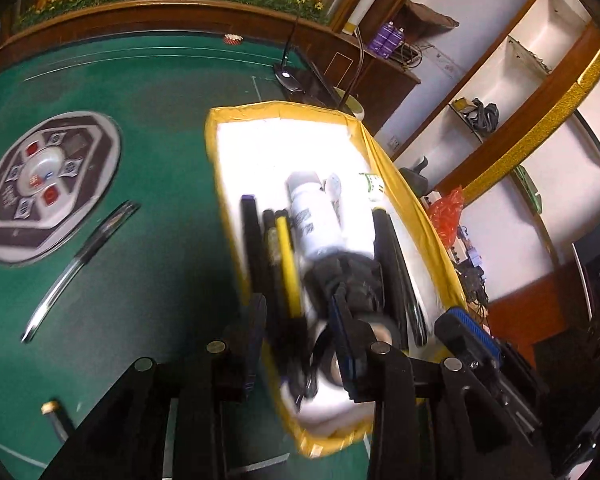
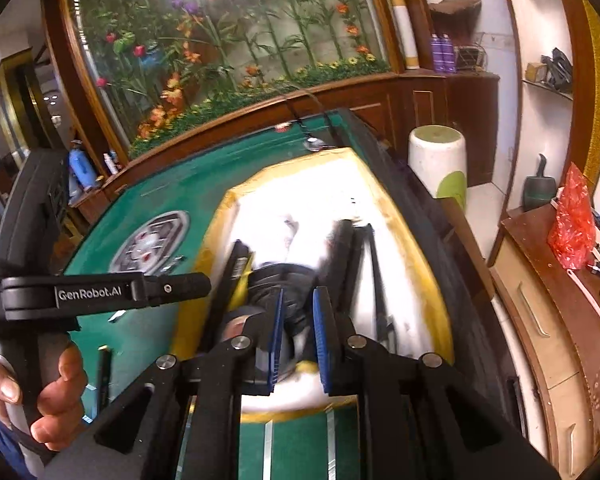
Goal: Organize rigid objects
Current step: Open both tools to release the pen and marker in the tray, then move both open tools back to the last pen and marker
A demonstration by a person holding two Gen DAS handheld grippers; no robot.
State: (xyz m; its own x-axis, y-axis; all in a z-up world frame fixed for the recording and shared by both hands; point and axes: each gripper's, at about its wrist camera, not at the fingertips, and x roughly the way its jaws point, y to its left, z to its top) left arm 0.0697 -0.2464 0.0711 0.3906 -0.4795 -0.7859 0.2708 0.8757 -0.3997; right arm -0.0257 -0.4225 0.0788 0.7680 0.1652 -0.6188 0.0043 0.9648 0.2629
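Note:
A foam box with a yellow taped rim (image 1: 284, 109) (image 2: 428, 280) lies on the green table. In it are a white bottle (image 1: 320, 228), a yellow stick (image 1: 286, 256), black bars (image 1: 250, 236), a dark bundle (image 1: 352, 276) and a tape roll (image 1: 382, 334), all blurred. My left gripper (image 1: 300, 324) hangs over the box's near end, open, with the stick and the black things below its gap and nothing pressed by the pads. My right gripper (image 2: 299, 320) hovers over the same end with its blue pads a narrow slit apart. I see nothing pinched between them.
A long chrome blade (image 1: 80, 264) and a small brass-tipped piece (image 1: 52, 410) lie on the felt left of the box, near the round centre panel (image 1: 48, 184). A lamp base (image 1: 286, 76) stands behind the box. A hand (image 2: 56, 392) grips the left gripper's handle. A white stool (image 2: 438, 160) stands beside the table.

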